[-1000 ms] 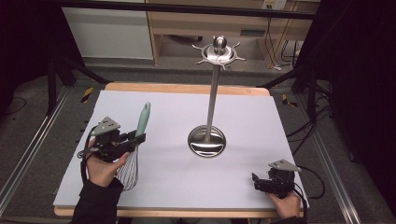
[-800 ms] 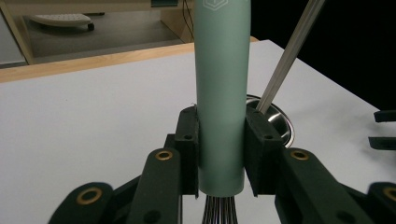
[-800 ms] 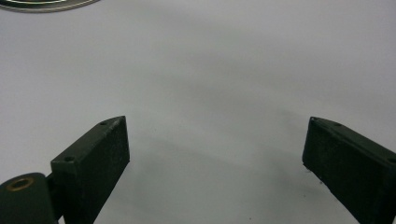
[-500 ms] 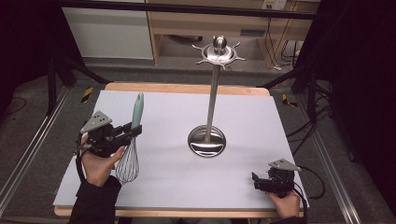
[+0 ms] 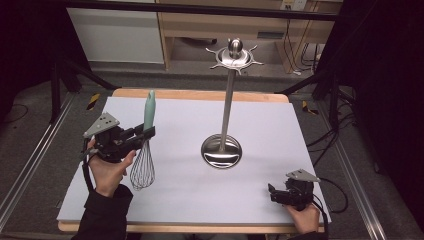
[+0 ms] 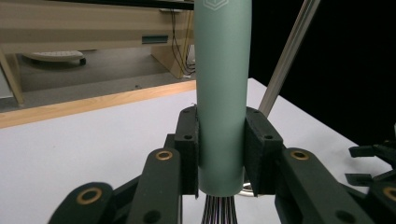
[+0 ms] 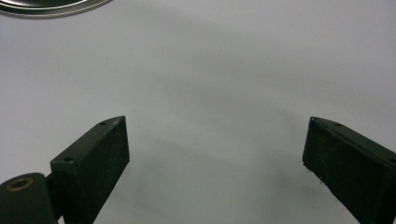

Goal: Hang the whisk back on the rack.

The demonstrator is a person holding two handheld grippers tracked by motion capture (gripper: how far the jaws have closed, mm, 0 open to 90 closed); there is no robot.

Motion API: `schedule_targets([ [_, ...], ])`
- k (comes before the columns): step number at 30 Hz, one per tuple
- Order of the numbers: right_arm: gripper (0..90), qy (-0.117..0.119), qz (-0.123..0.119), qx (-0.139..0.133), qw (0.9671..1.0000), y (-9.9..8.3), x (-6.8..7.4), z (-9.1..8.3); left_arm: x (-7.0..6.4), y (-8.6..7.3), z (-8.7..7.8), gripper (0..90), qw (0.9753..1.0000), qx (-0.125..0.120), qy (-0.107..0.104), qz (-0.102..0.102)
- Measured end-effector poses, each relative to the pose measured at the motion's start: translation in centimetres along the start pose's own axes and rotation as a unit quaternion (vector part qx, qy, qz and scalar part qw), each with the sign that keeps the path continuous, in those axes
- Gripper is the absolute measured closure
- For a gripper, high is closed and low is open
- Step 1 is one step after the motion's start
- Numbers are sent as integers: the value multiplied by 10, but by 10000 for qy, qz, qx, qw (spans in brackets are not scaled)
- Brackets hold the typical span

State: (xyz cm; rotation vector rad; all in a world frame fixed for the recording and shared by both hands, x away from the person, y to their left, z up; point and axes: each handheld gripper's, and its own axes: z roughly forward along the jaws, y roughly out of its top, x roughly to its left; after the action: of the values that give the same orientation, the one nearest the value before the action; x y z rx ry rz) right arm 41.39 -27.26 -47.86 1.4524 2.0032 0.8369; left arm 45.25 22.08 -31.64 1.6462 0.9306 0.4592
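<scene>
A whisk (image 5: pixel 145 145) with a pale green handle and a wire head hangs upright, handle up, over the left of the white table (image 5: pixel 190 200). My left gripper (image 5: pixel 146 133) is shut on the handle; in the left gripper view the green handle (image 6: pixel 221 93) stands clamped between the two black jaws of the left gripper (image 6: pixel 220 149). A steel utensil stand (image 5: pixel 226 100) with a round base (image 5: pixel 221 151) and a hooked crown (image 5: pixel 235 55) rises mid-table. My right gripper (image 5: pixel 273 192) rests low at the front right, open, and the right gripper (image 7: pixel 215 154) has bare table between its jaws.
A wooden edge (image 5: pixel 200 94) runs along the table's far side, with shelving behind. The stand's pole (image 6: pixel 287 51) passes to the right of the whisk handle in the left gripper view. The base's rim (image 7: pixel 46 7) lies ahead of the right gripper.
My left gripper has lifted the whisk off the table and swung it from slanted to upright, the wire head now hanging below. The right gripper has stayed put.
</scene>
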Motion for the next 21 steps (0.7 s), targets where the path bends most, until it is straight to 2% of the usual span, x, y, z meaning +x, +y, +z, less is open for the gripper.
schedule_targets([
  [21, 76, 30, 20, -40, 10000, 3, 1, 1, -38, 43, 22, 691, 9985, -149, -327, 420],
])
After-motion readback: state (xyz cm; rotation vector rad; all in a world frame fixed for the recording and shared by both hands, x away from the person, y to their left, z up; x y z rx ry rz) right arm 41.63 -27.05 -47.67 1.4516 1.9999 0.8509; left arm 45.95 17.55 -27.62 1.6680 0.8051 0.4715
